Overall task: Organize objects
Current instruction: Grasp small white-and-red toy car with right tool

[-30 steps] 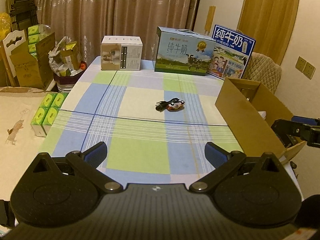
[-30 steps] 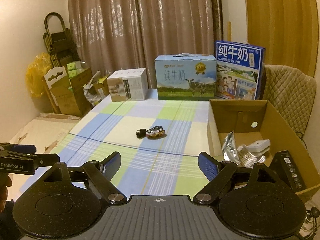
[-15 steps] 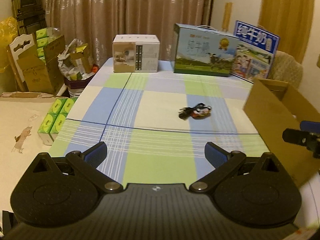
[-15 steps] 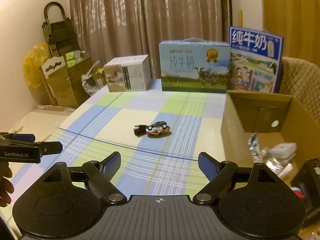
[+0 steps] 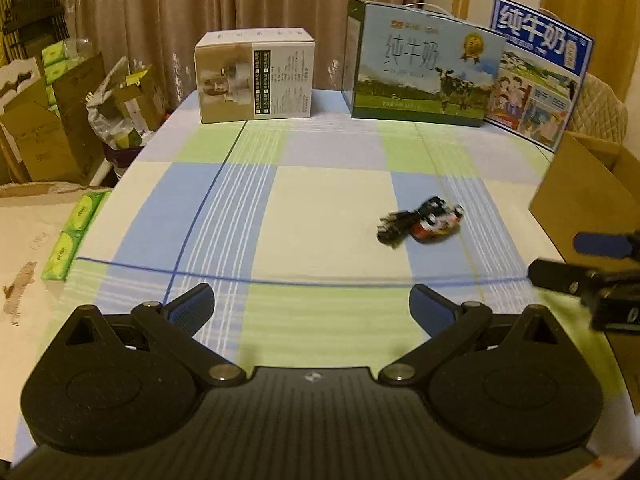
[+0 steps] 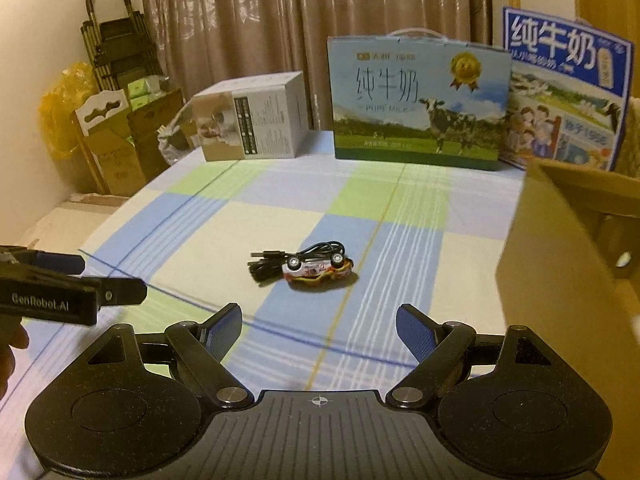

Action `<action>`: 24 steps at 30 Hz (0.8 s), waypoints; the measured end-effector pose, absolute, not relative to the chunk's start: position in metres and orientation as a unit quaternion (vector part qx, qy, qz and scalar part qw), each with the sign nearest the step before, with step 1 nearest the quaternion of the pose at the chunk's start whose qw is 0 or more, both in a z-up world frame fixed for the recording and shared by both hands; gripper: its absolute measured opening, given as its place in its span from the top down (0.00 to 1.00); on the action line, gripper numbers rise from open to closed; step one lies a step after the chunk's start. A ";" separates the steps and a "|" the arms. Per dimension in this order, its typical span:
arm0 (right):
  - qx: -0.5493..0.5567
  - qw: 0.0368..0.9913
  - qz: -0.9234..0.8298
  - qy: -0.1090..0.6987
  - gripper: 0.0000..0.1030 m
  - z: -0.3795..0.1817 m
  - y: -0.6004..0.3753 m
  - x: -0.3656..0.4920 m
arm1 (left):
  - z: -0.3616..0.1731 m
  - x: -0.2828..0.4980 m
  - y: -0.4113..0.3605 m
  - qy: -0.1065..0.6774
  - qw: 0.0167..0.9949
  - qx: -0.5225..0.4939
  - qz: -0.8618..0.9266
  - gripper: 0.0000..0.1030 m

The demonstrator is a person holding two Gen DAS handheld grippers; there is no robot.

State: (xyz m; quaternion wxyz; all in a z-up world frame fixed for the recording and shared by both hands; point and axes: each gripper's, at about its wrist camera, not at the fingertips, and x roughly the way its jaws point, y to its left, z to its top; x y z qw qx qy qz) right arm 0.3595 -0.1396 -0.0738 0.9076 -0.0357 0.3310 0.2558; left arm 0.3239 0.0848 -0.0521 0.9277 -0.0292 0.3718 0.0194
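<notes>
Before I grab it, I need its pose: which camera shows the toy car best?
Right wrist: the toy car sits near centre, wheels up, beside the black cable. In the left wrist view it is smaller and blurred.

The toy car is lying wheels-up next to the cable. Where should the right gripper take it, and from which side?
Grip the toy car across its short body, one finger on the near side and one on the far side, coming down from above with the open right gripper. It lies upside down with its long axis left to right, and the black cable crowds its left end and back, so avoid those.
</notes>
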 end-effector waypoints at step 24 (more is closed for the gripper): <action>-0.069 0.910 0.272 0.306 0.27 -0.130 -0.098 0.426 | -0.084 0.410 0.110 0.382 0.922 -0.059 0.008 0.01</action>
